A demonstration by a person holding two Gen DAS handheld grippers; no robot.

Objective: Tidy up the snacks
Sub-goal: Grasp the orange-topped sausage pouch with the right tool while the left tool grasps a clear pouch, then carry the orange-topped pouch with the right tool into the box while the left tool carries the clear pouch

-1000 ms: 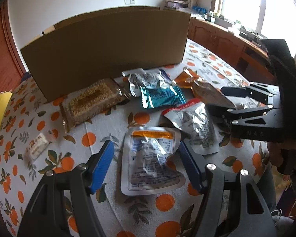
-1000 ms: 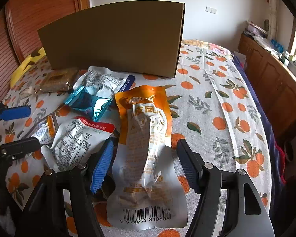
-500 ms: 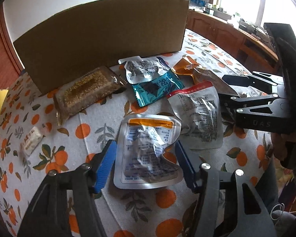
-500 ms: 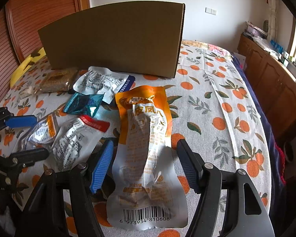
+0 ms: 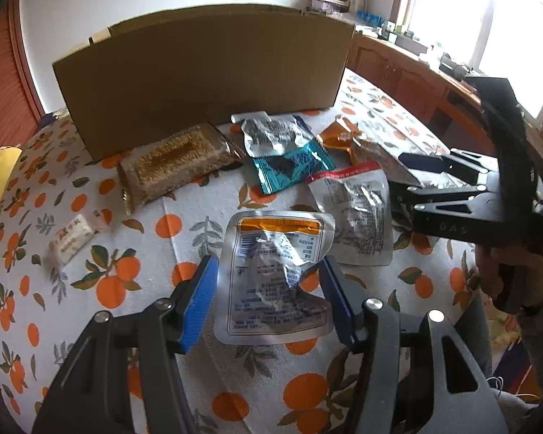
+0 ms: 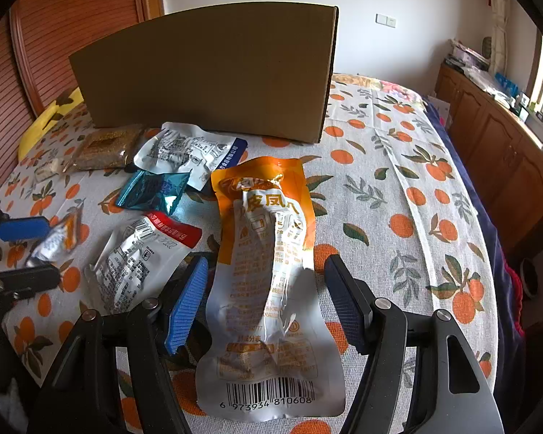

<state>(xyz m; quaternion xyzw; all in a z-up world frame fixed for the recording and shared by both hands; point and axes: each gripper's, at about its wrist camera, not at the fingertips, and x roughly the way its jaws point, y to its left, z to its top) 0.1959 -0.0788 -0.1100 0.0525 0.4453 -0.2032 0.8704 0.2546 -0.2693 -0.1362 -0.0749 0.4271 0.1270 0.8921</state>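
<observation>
left gripper [image 5: 268, 291] low over tablecloth [image 5: 155, 246], jaws wide astride silver pouch [image 5: 271, 275], right gripper [image 6: 266, 298] wide astride orange pouch [image 6: 268, 253] — cardboard box [image 6: 213, 72] at 12, red-topped pouch [image 6: 141, 256] at 9

Glossy, crinkled foil pouches [image 5: 275, 282] and a shiny teal wrapper [image 6: 152, 190] lie on a matt printed cloth [image 6: 398, 195]. Behind them stands a plain matt cardboard box [image 6: 213, 72]. Polished wood cabinets [image 6: 496, 144] line the wall, and the grippers' black plastic arms carry ribbed blue pads [image 5: 199, 300].

Left hand-held gripper [image 5: 268, 300] now closer around the silver pouch [image 5: 275, 278]
</observation>
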